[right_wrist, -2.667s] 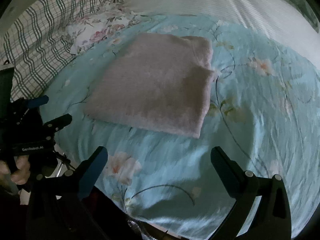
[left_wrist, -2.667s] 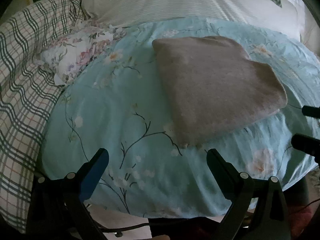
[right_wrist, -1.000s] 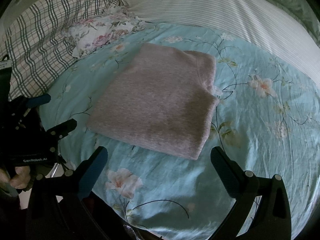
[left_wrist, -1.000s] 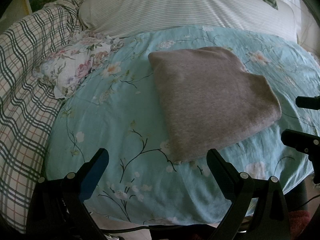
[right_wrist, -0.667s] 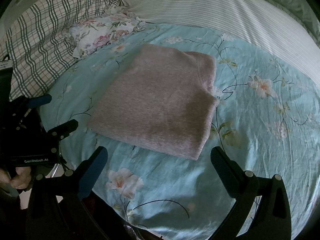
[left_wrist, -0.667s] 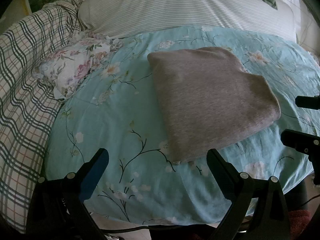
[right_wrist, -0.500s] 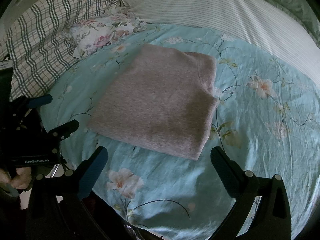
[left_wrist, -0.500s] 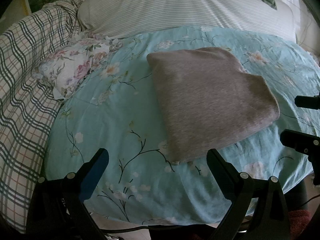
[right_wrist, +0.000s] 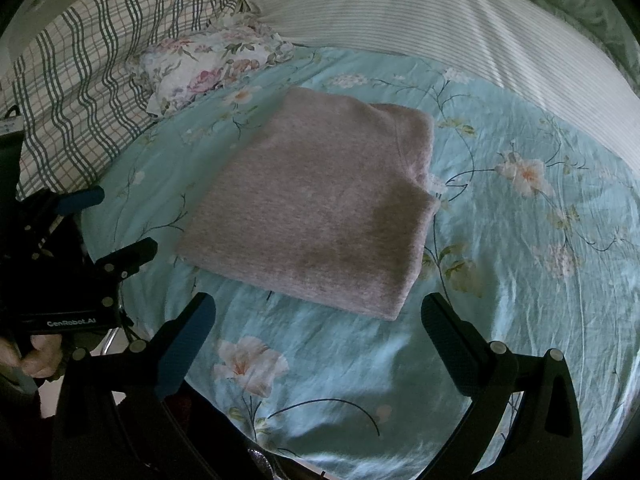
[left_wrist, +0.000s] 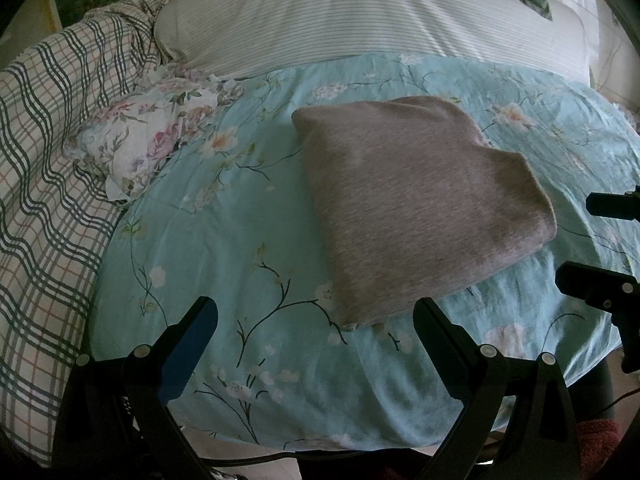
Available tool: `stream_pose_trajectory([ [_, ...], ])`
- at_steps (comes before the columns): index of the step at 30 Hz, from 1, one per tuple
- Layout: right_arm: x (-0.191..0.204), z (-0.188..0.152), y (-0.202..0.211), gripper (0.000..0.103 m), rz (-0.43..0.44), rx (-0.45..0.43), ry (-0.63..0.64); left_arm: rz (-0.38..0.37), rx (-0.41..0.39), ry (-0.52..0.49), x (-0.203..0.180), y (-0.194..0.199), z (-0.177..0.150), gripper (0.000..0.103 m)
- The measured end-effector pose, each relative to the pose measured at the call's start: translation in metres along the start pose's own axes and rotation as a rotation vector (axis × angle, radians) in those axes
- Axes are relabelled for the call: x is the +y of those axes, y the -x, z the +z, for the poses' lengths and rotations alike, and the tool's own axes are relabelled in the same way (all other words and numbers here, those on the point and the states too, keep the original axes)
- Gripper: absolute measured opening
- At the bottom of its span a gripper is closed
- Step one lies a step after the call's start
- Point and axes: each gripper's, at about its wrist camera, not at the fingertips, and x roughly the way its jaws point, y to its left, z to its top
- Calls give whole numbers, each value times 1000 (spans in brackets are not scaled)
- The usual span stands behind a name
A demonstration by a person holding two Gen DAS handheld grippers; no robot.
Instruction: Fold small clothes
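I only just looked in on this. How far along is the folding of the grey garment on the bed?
Done: the grey garment lies as a flat folded rectangle on the floral sheet. In hand: nothing; the left gripper and right gripper are open, short of it. Left: apparently nothing, unless another fold is wanted.

Since the earliest pictures, both cameras sit a little higher and farther back from the bed. In the left wrist view the folded grey garment [left_wrist: 416, 208] now lies slightly farther ahead of the left gripper [left_wrist: 314, 314], its near corner just beyond the right fingertip rather than between the two. More of the striped pillow [left_wrist: 360, 20] shows beyond it. The right gripper [left_wrist: 600, 240], seen at the right edge, reaches further into frame. In the right wrist view the garment [right_wrist: 320, 216] sits farther ahead of the right gripper [right_wrist: 318, 312], and the left gripper [right_wrist: 104, 228] at the left edge appears higher. The garment's shape reads unchanged; over the last second the shifts are barely perceptible.
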Motion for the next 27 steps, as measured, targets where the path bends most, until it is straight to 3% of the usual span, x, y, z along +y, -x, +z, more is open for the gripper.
stream_pose_trajectory([
  [27, -10, 13, -4, 103, 1, -7, 0, -3, -12, 0, -2, -3, 14, 99],
])
